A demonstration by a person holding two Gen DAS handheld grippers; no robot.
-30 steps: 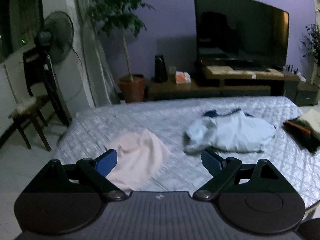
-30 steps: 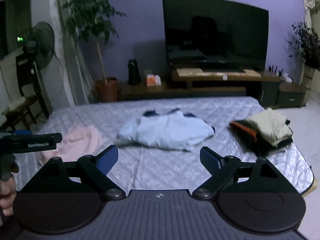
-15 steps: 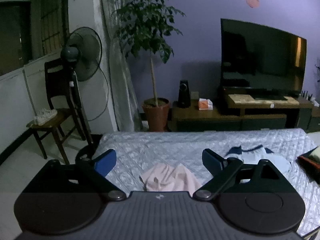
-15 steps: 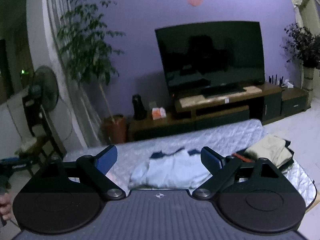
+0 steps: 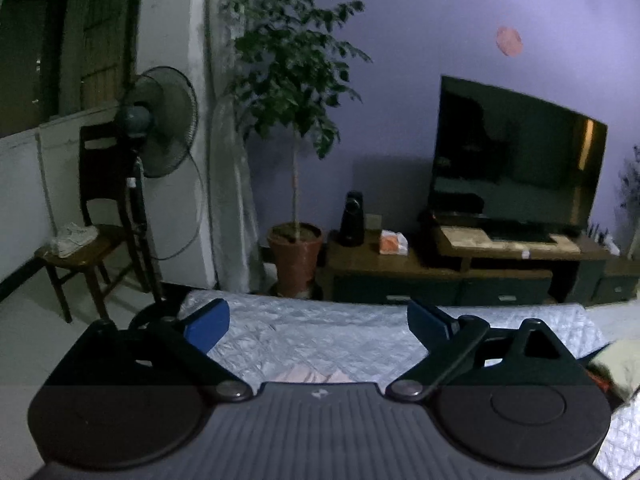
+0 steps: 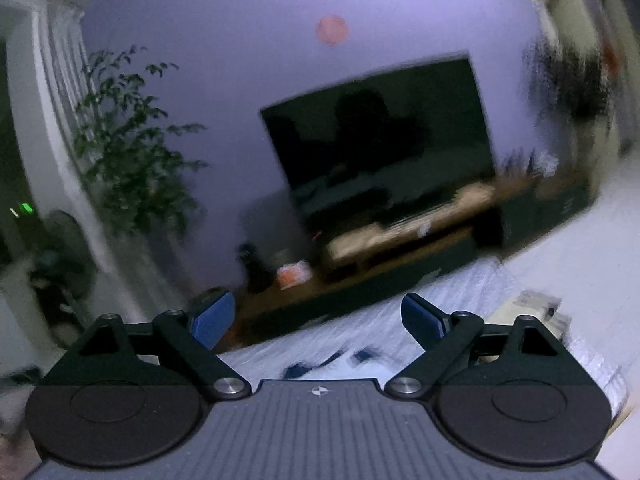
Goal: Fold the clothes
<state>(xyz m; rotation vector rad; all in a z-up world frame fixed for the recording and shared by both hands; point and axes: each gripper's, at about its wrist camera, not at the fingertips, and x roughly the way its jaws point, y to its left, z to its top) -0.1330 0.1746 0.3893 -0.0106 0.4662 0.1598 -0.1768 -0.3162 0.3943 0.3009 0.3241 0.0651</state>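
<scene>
My left gripper (image 5: 318, 320) is open and empty, held above a bed with a silver quilted cover (image 5: 320, 332). Only the top of a pink garment (image 5: 312, 376) shows just over the gripper body. My right gripper (image 6: 318, 316) is open and empty, tilted, over the same bed (image 6: 360, 328). The dark blue trim of a light blue garment (image 6: 332, 360) peeks over its body. The right wrist view is blurred by motion. A folded stack of clothes lies at the bed's right edge (image 5: 616, 364) and shows in the right wrist view (image 6: 528, 308).
Beyond the bed stand a potted tree (image 5: 296, 248), a standing fan (image 5: 160, 120), a wooden chair (image 5: 80, 240) and a TV (image 5: 516, 160) on a low wooden cabinet (image 5: 440, 272). The floor lies to the left.
Both grippers have tilted upward, so the garments have slid down and mostly out of view behind the gripper bodies. The right gripper has also rolled sideways. Both stay open.
</scene>
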